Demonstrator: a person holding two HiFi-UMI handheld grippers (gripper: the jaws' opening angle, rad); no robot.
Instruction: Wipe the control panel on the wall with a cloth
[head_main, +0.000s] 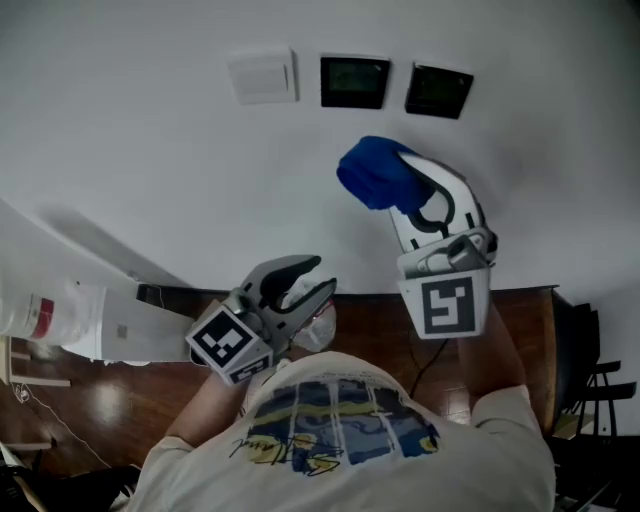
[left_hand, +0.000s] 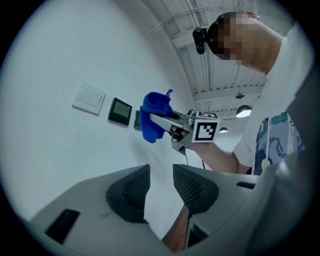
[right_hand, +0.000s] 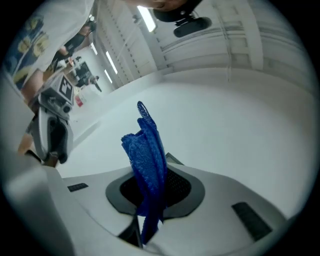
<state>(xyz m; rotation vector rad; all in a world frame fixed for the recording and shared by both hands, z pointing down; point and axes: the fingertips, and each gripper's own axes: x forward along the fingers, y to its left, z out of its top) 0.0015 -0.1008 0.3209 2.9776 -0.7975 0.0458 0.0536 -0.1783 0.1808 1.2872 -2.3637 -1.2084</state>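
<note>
Two dark control panels (head_main: 354, 82) (head_main: 439, 91) hang on the white wall beside a white switch plate (head_main: 263, 76). My right gripper (head_main: 400, 182) is shut on a bunched blue cloth (head_main: 375, 172), held a little below the panels. In the right gripper view the cloth (right_hand: 147, 155) stands up from between the pads. The left gripper view shows the cloth (left_hand: 154, 117) covering part of the second panel, with the first panel (left_hand: 120, 111) in sight. My left gripper (head_main: 318, 280) is lower, near my chest, open and empty.
A brown wooden surface (head_main: 380, 330) runs below the wall. A white object with a red label (head_main: 40, 315) sits at the far left by a white ledge (head_main: 100, 250). A black chair frame (head_main: 590, 390) is at the right edge.
</note>
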